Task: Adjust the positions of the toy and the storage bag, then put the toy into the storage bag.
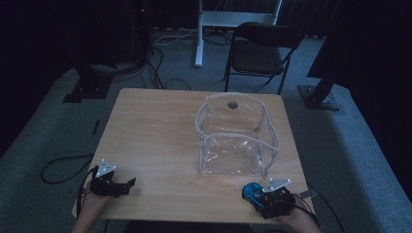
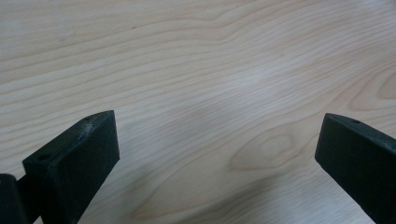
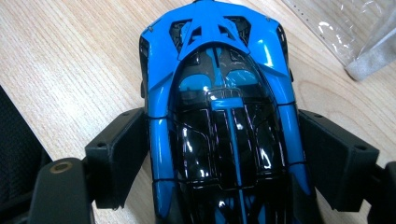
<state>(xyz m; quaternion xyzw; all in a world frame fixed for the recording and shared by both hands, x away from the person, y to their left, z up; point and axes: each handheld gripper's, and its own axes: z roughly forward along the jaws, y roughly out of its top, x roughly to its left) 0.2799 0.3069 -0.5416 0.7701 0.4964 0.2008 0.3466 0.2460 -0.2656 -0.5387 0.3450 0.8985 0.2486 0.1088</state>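
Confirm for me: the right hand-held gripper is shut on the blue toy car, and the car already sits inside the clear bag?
Not inside. The right hand-held gripper is shut on the blue toy car, but the high view shows the car on the table, in front of the clear bag.

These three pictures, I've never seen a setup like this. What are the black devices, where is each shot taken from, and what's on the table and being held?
A person sits at a wooden table and holds a hand-operated gripper in each hand; there is no robot arm. The high view looks down from above: the left gripper sits at the near left, the right gripper at the near right. The other two pictures come from cameras riding on each gripper. The left gripper's fingers are spread apart over bare wood. The right gripper is closed on the sides of a blue and black toy car. A clear plastic bag stands open beyond the car.
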